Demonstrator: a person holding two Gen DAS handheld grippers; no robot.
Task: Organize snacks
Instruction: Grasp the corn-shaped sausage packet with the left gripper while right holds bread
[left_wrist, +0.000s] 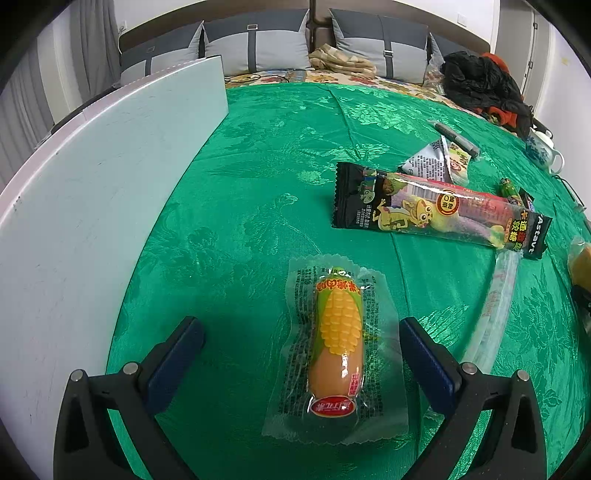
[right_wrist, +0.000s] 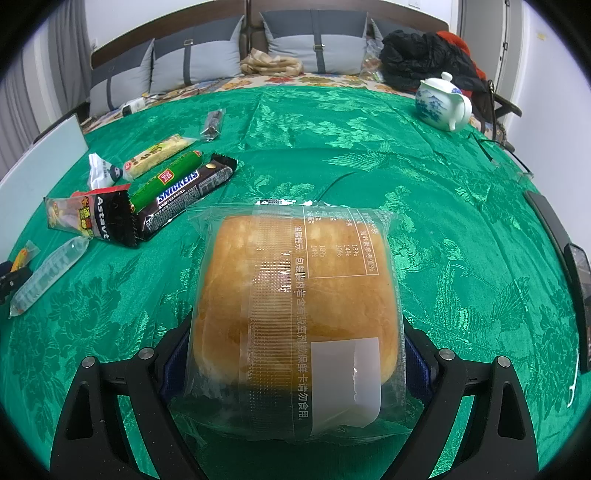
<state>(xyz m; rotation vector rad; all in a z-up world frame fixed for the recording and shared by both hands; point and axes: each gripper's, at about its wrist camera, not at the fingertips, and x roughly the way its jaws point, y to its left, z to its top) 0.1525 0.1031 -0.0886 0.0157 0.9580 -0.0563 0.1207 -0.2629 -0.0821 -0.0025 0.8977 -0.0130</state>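
In the left wrist view a corn sausage in a clear wrapper (left_wrist: 337, 343) lies on the green cloth between the blue pads of my left gripper (left_wrist: 302, 334), which is open and not touching it. Behind it lies a long black gummy candy pack (left_wrist: 436, 208). In the right wrist view my right gripper (right_wrist: 295, 354) is shut on a wrapped bread loaf (right_wrist: 295, 291), its pads pressing the bag's sides. To the left lie a Snickers bar (right_wrist: 184, 195), a green sausage stick (right_wrist: 166, 177) and the gummy pack (right_wrist: 88, 218).
A white board (left_wrist: 92, 206) stands along the left of the table. A blue-and-white teapot (right_wrist: 443, 101) sits at the far right. A clear tube snack (right_wrist: 46, 275), a yellow bar (right_wrist: 155, 157) and a dark device (right_wrist: 580, 266) lie on the green cloth (right_wrist: 369, 155).
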